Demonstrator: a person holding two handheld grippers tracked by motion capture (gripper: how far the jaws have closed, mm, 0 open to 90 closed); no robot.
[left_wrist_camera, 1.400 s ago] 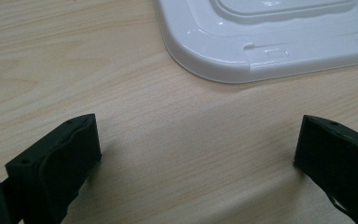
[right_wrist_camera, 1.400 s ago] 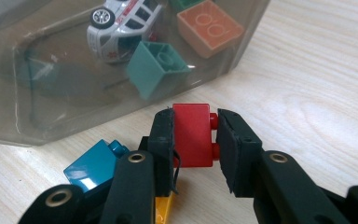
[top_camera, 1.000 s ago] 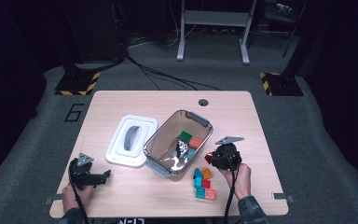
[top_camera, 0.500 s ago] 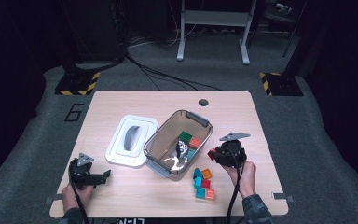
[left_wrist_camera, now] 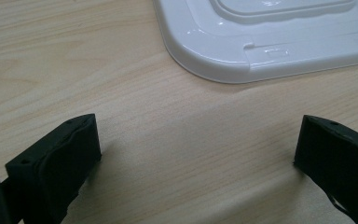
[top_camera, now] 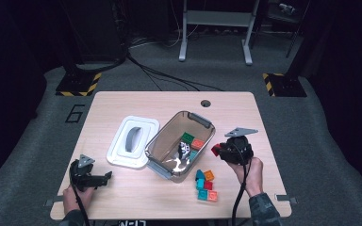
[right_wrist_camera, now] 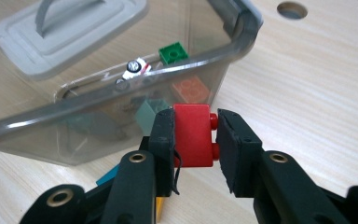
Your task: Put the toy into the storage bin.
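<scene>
My right gripper (right_wrist_camera: 195,135) is shut on a red brick (right_wrist_camera: 193,134), held in the air beside the clear grey bin (right_wrist_camera: 121,100). From above, the same red brick (top_camera: 215,149) sits at the tip of the right gripper (top_camera: 218,151), just right of the bin (top_camera: 156,143). Inside the bin lie a green brick (top_camera: 187,137), an orange brick (top_camera: 198,143) and a small black-and-white toy (top_camera: 183,150). My left gripper (top_camera: 104,177) rests low over the table's front left, open, with bare wood between its fingers (left_wrist_camera: 58,163).
A white lid (top_camera: 133,141) with a grey handle lies left of the bin; its corner (left_wrist_camera: 261,42) is just ahead of the left gripper. Several loose teal, orange and red bricks (top_camera: 206,185) lie near the front edge. A cable hole (top_camera: 205,103) is at the table's back.
The right gripper has risen from the loose brick pile with the red brick and moved toward the bin's right side. The left gripper has stayed in place.
</scene>
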